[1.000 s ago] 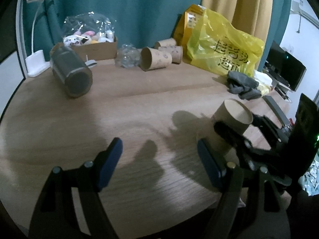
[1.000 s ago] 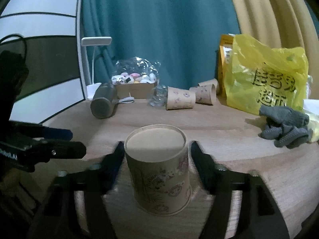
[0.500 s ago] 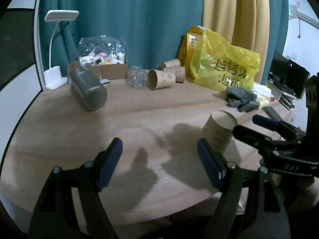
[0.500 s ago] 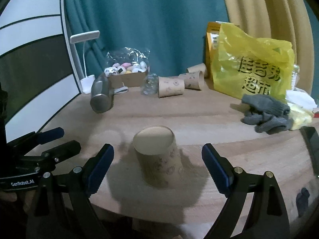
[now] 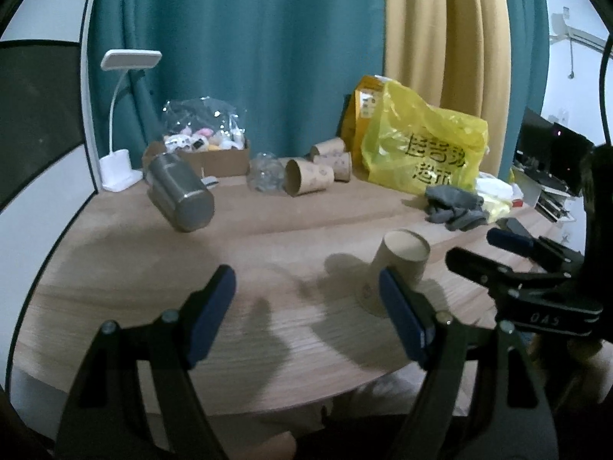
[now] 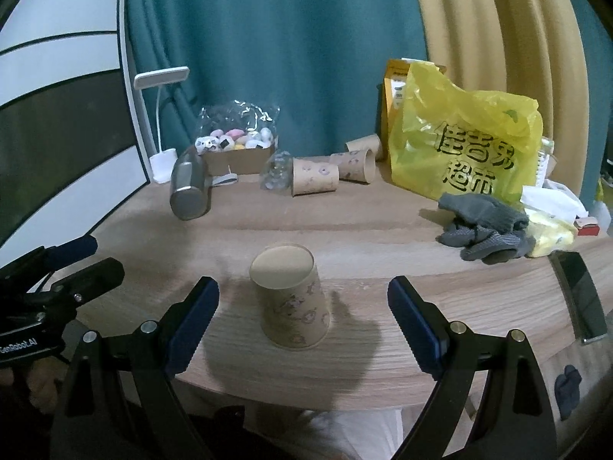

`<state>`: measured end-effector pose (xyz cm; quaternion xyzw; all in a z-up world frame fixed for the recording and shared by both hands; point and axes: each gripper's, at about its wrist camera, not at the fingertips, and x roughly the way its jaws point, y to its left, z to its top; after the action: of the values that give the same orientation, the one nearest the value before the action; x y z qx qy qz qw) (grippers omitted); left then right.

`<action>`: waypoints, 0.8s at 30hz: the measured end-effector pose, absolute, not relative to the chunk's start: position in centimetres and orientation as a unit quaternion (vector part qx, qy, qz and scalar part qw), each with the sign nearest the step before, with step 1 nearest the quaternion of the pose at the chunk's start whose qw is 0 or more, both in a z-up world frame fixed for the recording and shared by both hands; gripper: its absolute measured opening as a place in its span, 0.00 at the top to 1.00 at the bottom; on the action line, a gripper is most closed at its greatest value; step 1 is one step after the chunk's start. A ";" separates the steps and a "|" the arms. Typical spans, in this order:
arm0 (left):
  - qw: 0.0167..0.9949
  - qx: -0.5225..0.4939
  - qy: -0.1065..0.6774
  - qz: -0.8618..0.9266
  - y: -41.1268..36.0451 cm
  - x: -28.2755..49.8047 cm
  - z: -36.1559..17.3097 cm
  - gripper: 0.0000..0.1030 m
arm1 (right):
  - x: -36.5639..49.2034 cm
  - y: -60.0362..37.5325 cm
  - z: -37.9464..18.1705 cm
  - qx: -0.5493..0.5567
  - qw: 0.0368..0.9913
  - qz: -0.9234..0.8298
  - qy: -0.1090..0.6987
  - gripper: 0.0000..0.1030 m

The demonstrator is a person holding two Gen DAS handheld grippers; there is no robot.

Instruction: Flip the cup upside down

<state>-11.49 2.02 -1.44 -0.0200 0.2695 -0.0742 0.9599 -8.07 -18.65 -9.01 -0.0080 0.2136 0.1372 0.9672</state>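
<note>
A brown paper cup (image 6: 291, 299) stands upside down on the wooden table (image 6: 402, 253), base up, near the front edge. It also shows in the left wrist view (image 5: 398, 264). My right gripper (image 6: 302, 322) is open and empty, its jaws apart on either side of the cup and drawn back from it, not touching. My left gripper (image 5: 306, 314) is open and empty, to the left of the cup. The right gripper also shows at the right of the left wrist view (image 5: 498, 253).
A steel tumbler (image 6: 189, 188) lies on its side at the back left. Several paper cups (image 6: 316, 180) lie at the back, beside a crumpled clear cup, a box of toys (image 6: 237, 149), a lamp (image 6: 161, 115), a yellow bag (image 6: 463, 145), grey gloves (image 6: 482, 226) and a phone (image 6: 578, 299).
My right gripper opened and let go of the upside-down cup, then drew back and up. The left gripper also pulled back and rose. The cup stays standing on the table.
</note>
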 end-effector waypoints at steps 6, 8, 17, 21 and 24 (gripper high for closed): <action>0.960 -0.028 0.268 -0.074 2.4 -11.7 -1.3 0.24 | -8.1 -19.0 -9.1 0.000 0.967 0.138 0.214 0.11; 0.960 -0.029 0.268 -0.075 2.4 -11.7 -1.3 0.24 | -8.1 -19.1 -9.1 0.002 0.967 0.138 0.215 0.11; 0.962 -0.022 0.262 -0.068 2.5 -12.0 -1.1 0.24 | -8.1 -19.1 -9.3 0.005 0.966 0.141 0.218 0.11; 0.963 -0.024 0.261 -0.067 2.7 -12.0 -1.1 0.24 | -8.1 -19.0 -9.4 0.005 0.965 0.141 0.220 0.11; 0.963 -0.023 0.262 -0.068 2.8 -12.0 -1.1 0.24 | -8.1 -19.0 -9.3 0.005 0.965 0.141 0.219 0.11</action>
<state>-12.02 2.79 -1.07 -0.0235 0.2616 -0.0677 0.9625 -8.08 -18.99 -9.35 0.0052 0.2193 0.1410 0.9654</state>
